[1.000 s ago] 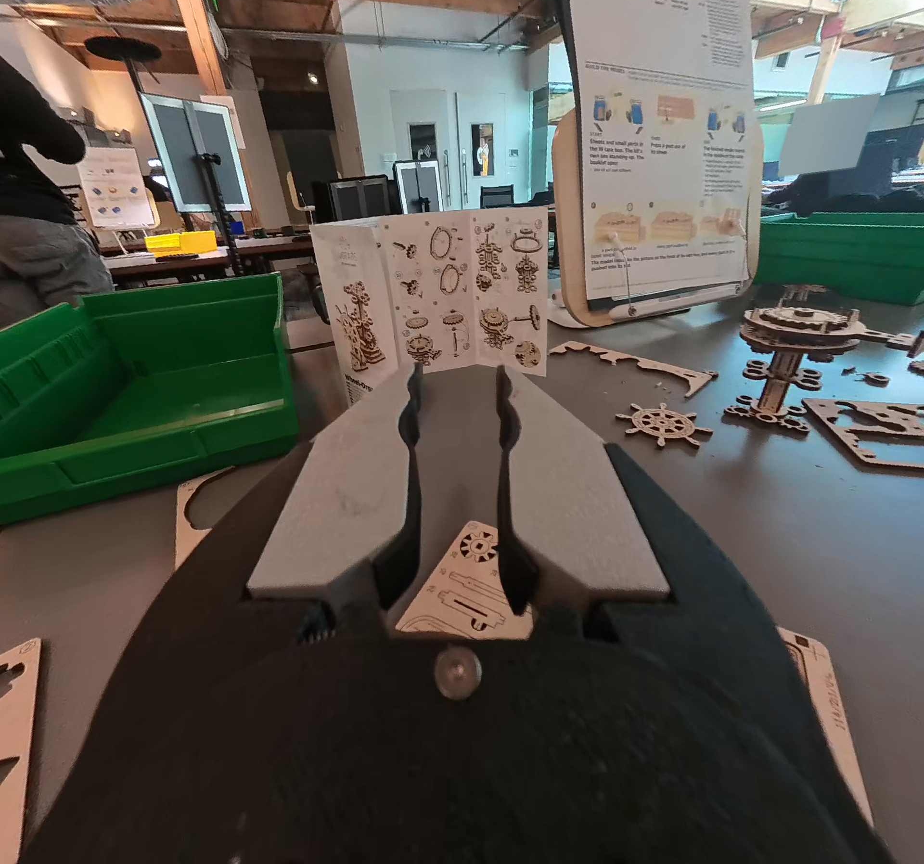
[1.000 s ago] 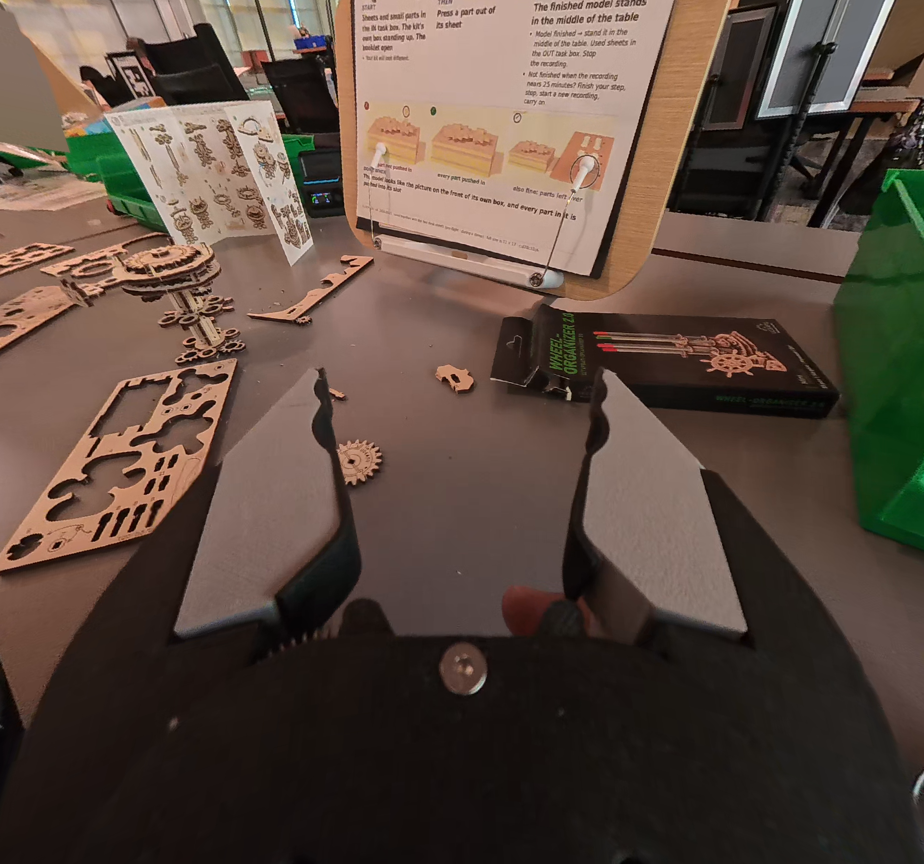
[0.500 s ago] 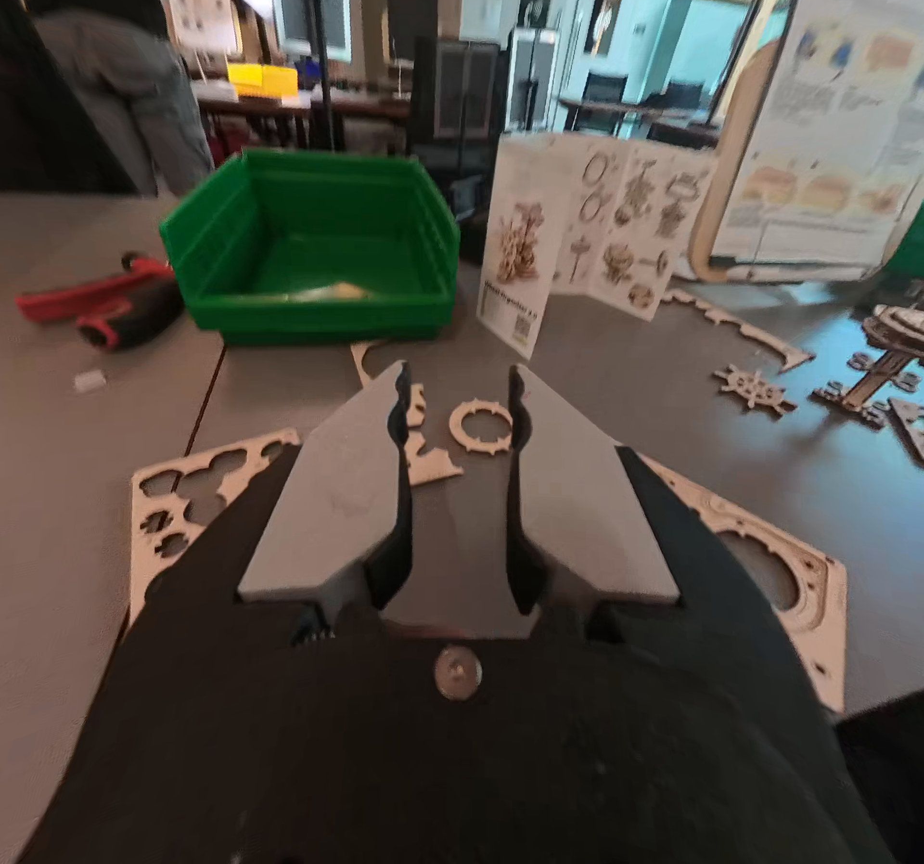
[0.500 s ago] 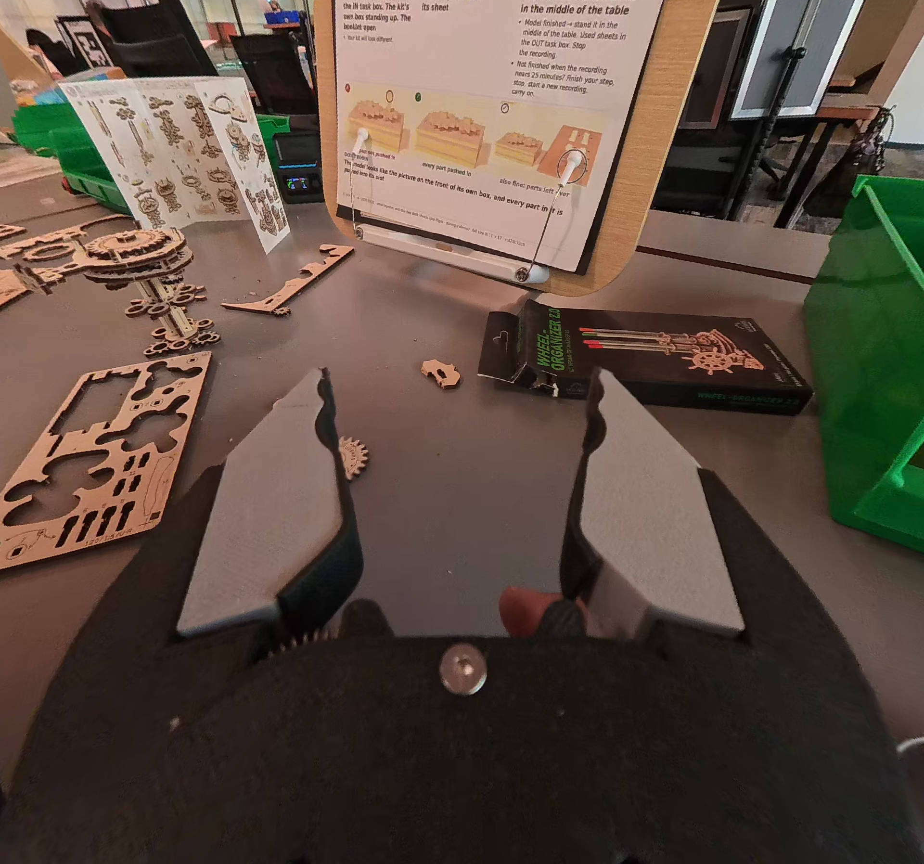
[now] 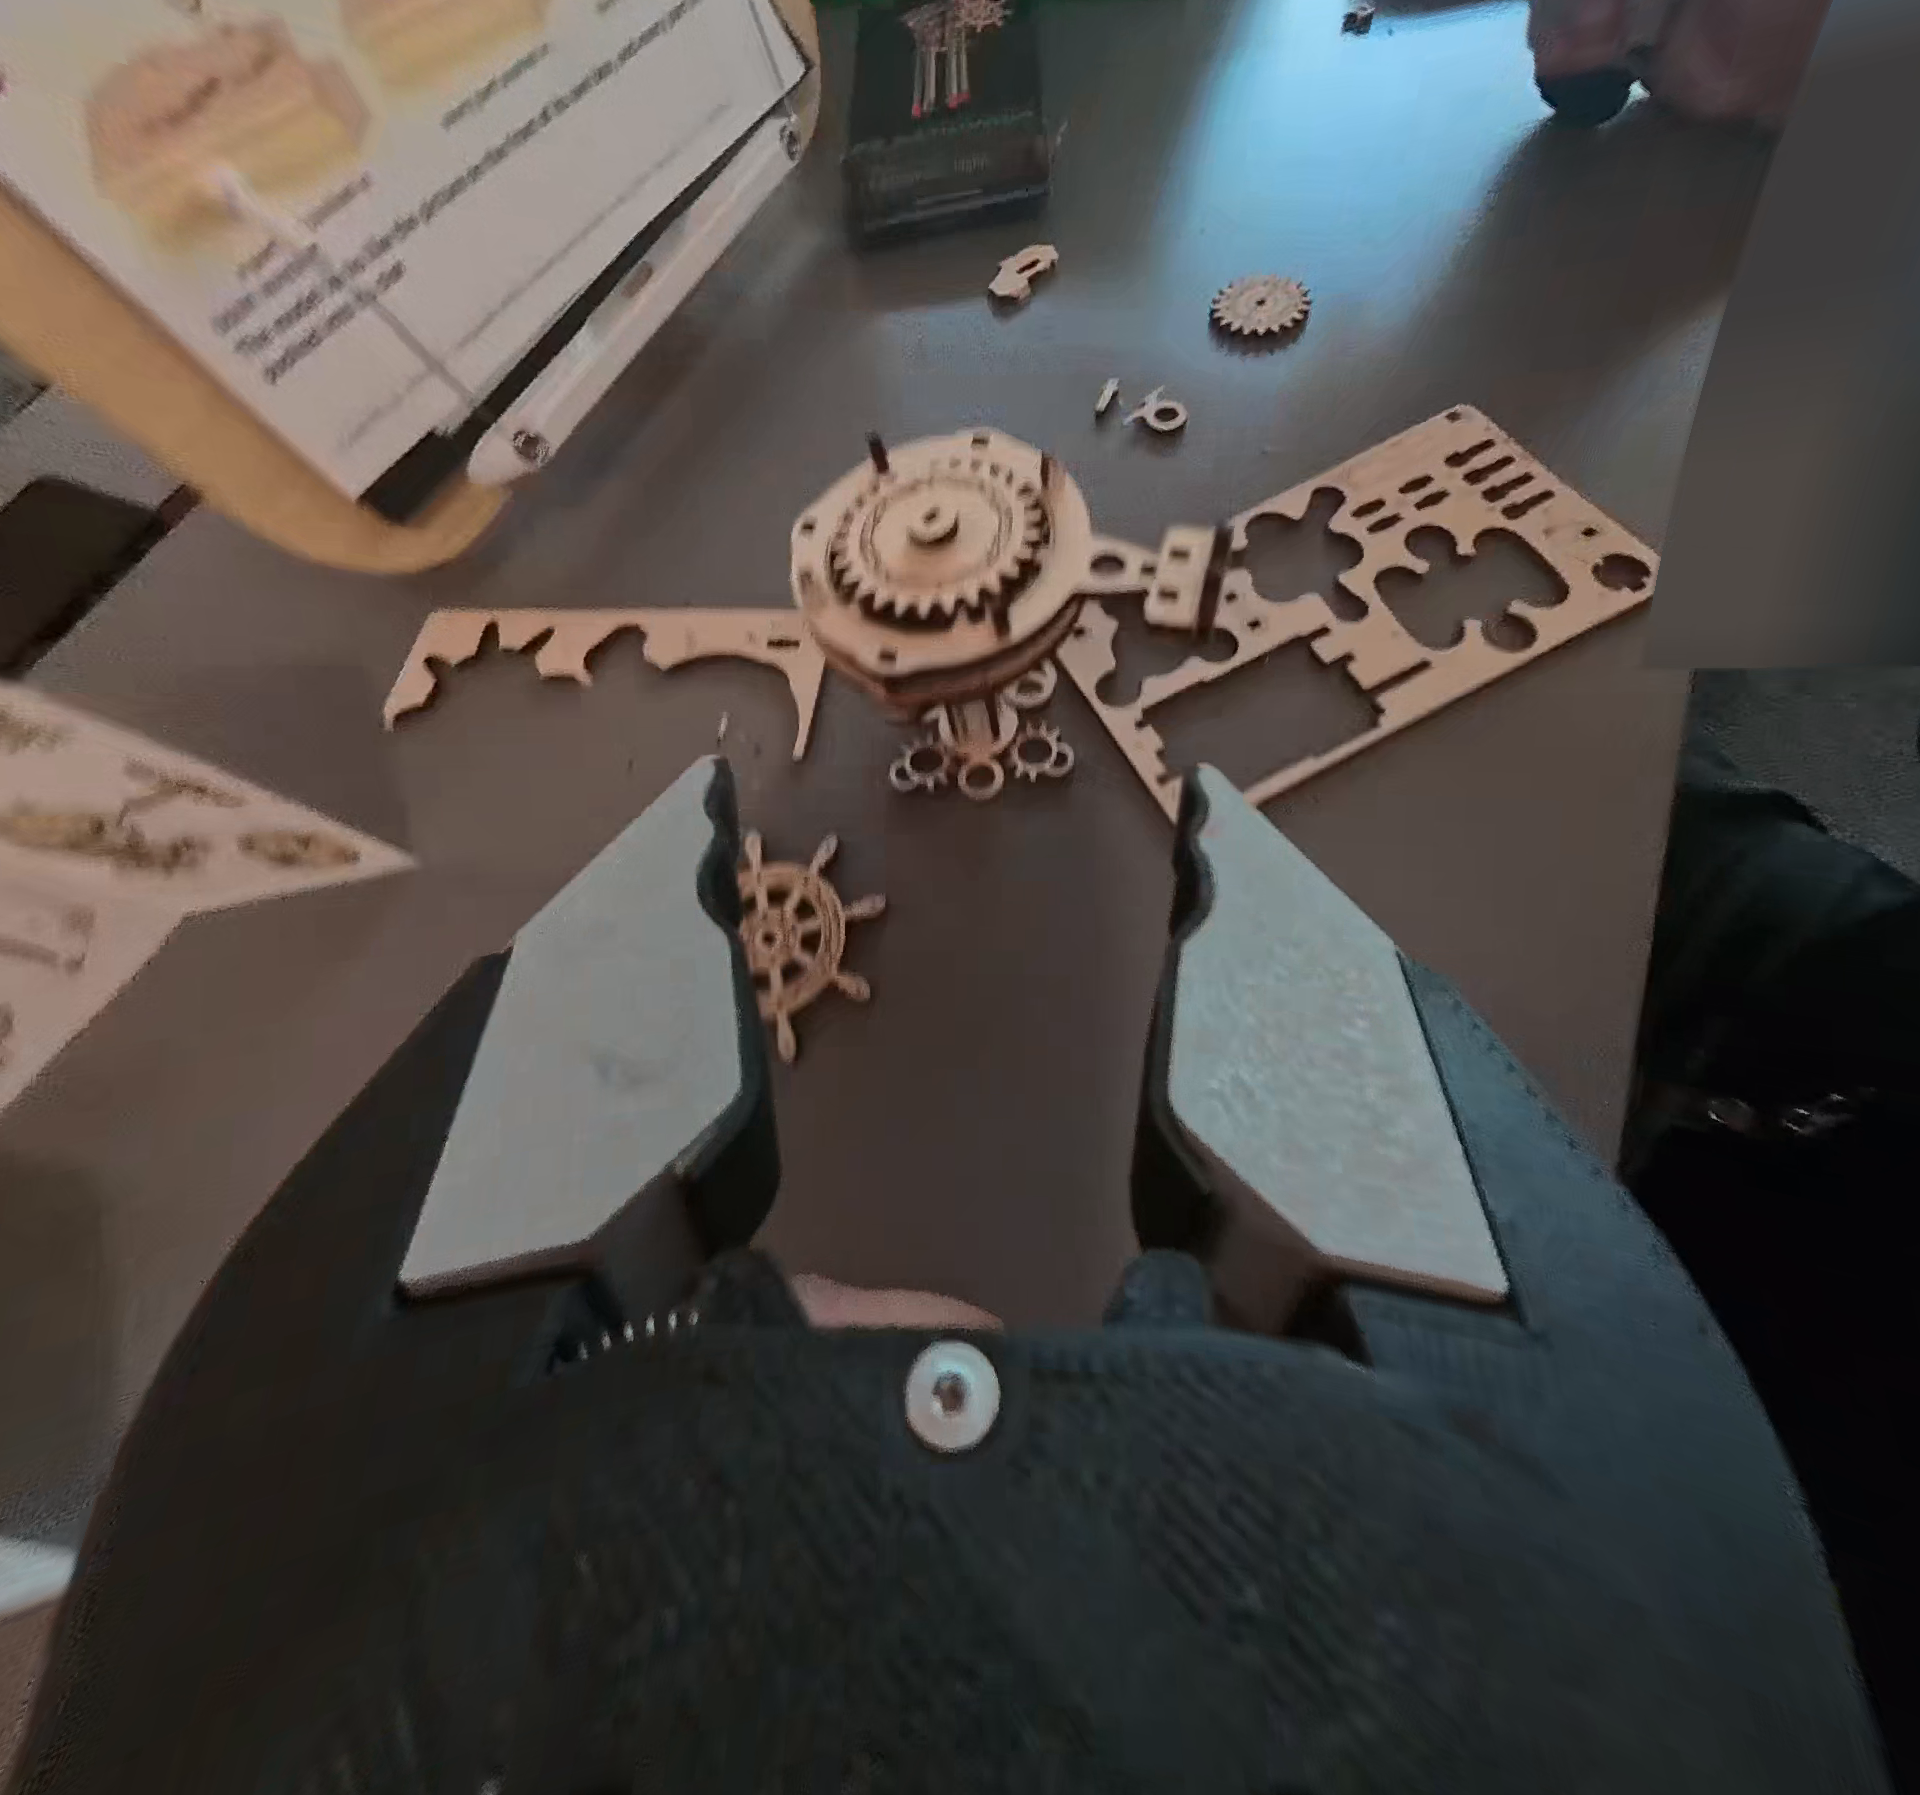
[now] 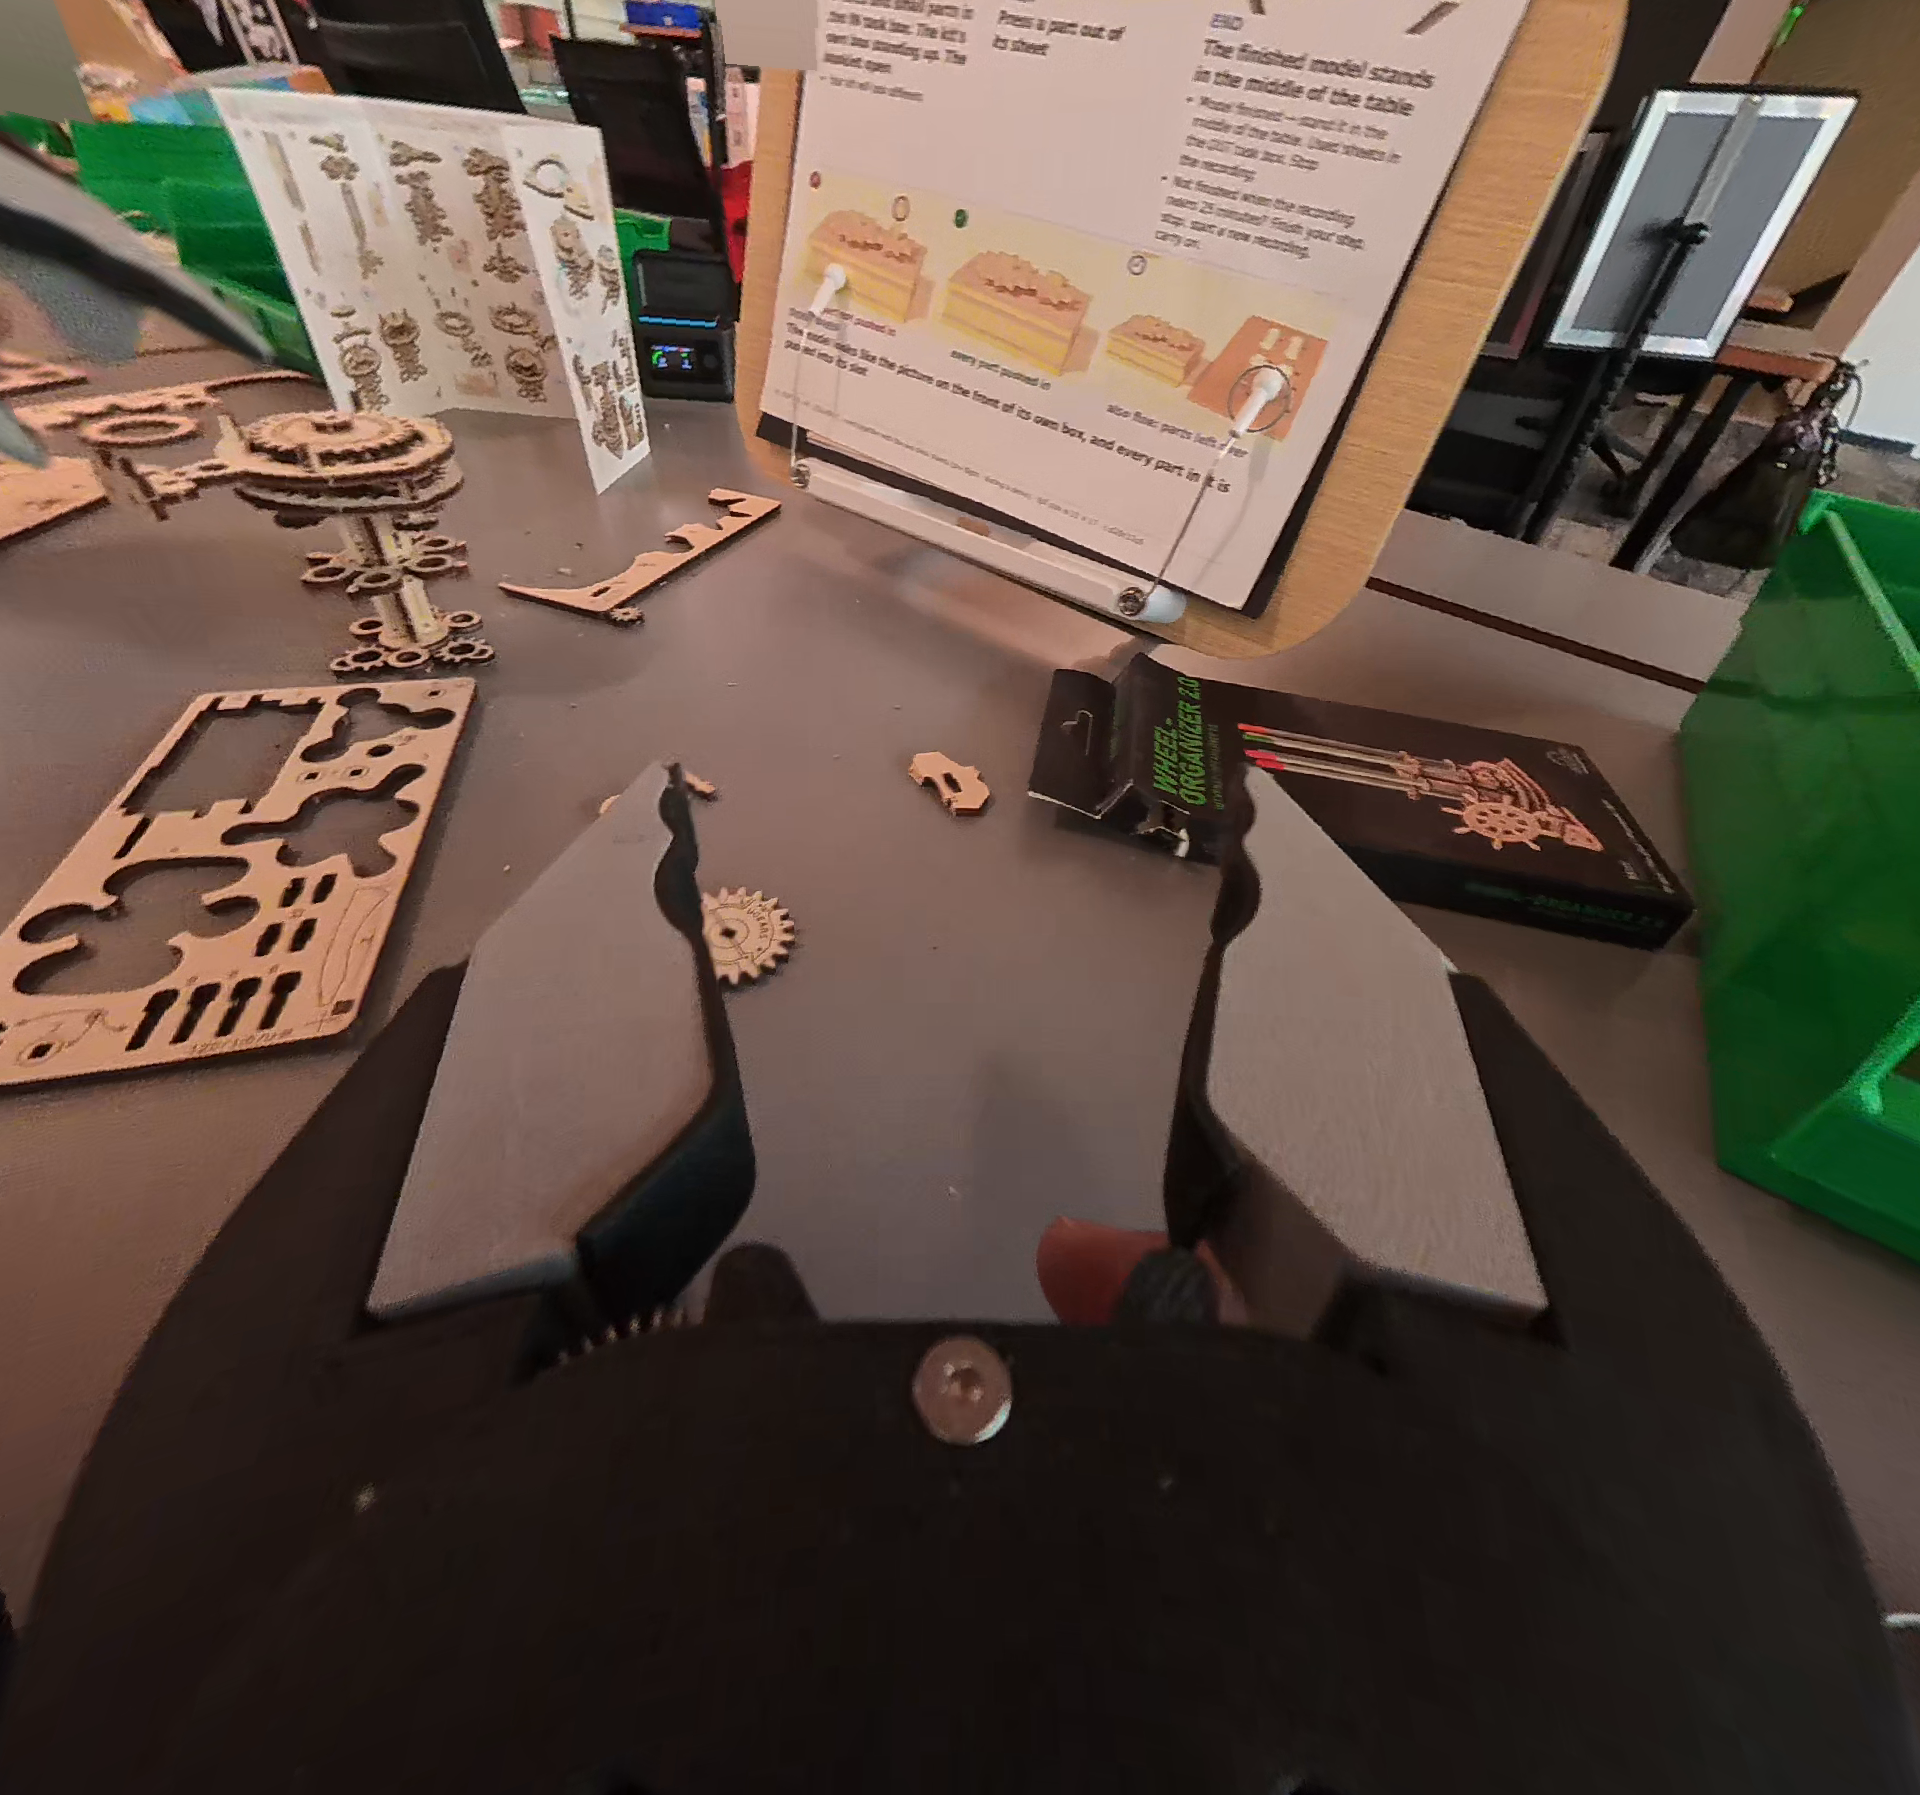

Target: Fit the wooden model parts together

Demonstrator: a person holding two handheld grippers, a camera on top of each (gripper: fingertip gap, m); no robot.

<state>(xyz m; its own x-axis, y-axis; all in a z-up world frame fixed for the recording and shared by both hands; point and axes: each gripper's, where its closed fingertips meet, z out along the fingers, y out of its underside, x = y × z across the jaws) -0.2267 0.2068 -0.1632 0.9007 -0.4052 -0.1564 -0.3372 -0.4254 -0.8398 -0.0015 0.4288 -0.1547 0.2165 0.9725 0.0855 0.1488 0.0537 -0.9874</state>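
The partly built wooden model (image 5: 935,582), a geared disc on a post, stands on the grey table; it also shows in the right wrist view (image 6: 353,488). My left gripper (image 5: 956,779) is open and empty above the table, with a wooden ship's wheel (image 5: 800,935) lying beside its left finger. My right gripper (image 6: 956,789) is open and empty, low over the table, with a small wooden gear (image 6: 743,935) next to its left finger. A small loose wooden piece (image 6: 948,784) lies just ahead.
A punched-out wooden sheet (image 5: 1382,582) (image 6: 208,872) and a jagged offcut (image 5: 592,649) lie by the model. The black kit box (image 6: 1371,810), instruction board (image 6: 1143,239), folded booklet (image 6: 447,270) and green bin (image 6: 1829,862) ring the area. The wooden ship's wheel (image 5: 800,935) lies some 9 centimeters from my left tips, 35 centimeters from my right tips. The small wooden gear (image 6: 743,935) lies some 9 centimeters from my right tips, 25 centimeters from my left tips. The left camera catches it too, in the left wrist view (image 5: 1247,306). The small loose wooden piece (image 6: 948,784) is about 15 centimeters from my right fingertips. It turns up in the left wrist view (image 5: 1019,278) as well.
My left gripper swung right from the green bin and booklet to the model and opened wide. My right gripper stayed open and shifted only slightly.
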